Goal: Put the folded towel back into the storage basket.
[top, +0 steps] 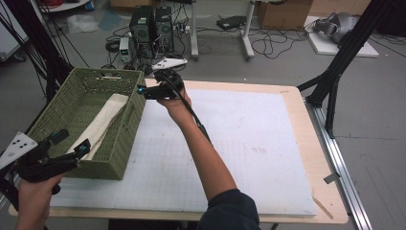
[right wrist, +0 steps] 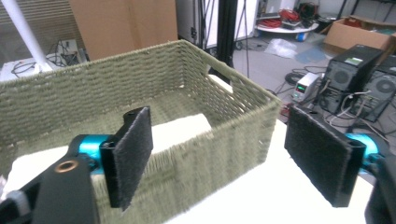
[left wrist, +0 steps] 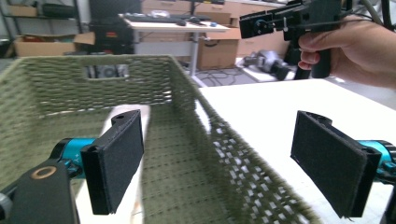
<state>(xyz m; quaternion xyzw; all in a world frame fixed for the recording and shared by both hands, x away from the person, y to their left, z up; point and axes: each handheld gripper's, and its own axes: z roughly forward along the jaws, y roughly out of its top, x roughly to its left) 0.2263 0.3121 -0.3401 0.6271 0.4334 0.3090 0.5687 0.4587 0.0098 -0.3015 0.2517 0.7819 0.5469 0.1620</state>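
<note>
A green woven basket (top: 103, 163) stands on the table's left side with a cream folded cloth (top: 103, 122) lying along its floor. My left gripper (top: 74, 140) hovers at the basket's near corner with its jaws open and nothing between them. In the left gripper view the basket's right wall (left wrist: 187, 154) runs between its pads, untouched, and the cloth (left wrist: 140, 112) shows behind the left pad. My right gripper (top: 142, 90) is held at the basket's far right corner, jaws open and empty. In the right gripper view the basket (right wrist: 210, 154) and cloth (right wrist: 182, 128) lie just ahead.
A white gridded mat (top: 239, 139) covers the wooden table (top: 330, 191) to the basket's right. Computer towers (top: 153, 24) and cables sit on the floor beyond the far edge. Black frame posts (top: 335, 72) rise at the right and far left.
</note>
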